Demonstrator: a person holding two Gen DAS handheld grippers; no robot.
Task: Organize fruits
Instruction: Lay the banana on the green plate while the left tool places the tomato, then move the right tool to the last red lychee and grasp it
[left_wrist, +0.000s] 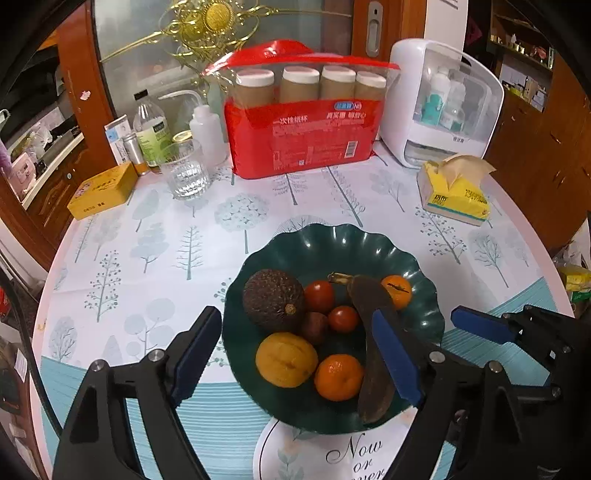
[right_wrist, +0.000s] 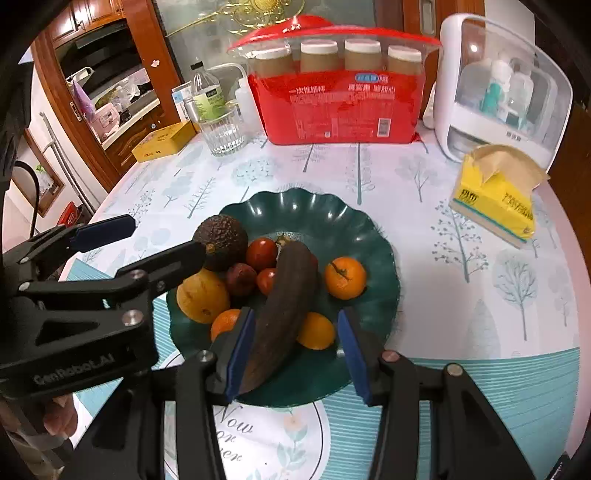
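A dark green scalloped plate (left_wrist: 332, 240) (right_wrist: 314, 210) holds an avocado (left_wrist: 273, 300) (right_wrist: 221, 240), a blackened banana (left_wrist: 369, 295) (right_wrist: 284, 302), a yellow lemon (left_wrist: 286, 359) (right_wrist: 201, 295), small oranges (left_wrist: 338, 376) (right_wrist: 345, 277), and red tomatoes (left_wrist: 319, 295) (right_wrist: 261, 253). My left gripper (left_wrist: 299, 354) is open over the plate's near side. My right gripper (right_wrist: 295, 354) is open, its pads either side of the banana's near end; the left pad (right_wrist: 240, 354) is close to it. The right gripper's fingers also show in the left wrist view (left_wrist: 480, 325).
At the back stand a red pack of paper cups (left_wrist: 306, 122), a white dispenser box (left_wrist: 443, 103), a glass (left_wrist: 184, 173), bottles (left_wrist: 151, 129) and a yellow tin (left_wrist: 103, 190). A yellow tissue pack (left_wrist: 454, 190) lies right of the plate. The round table's edge curves on both sides.
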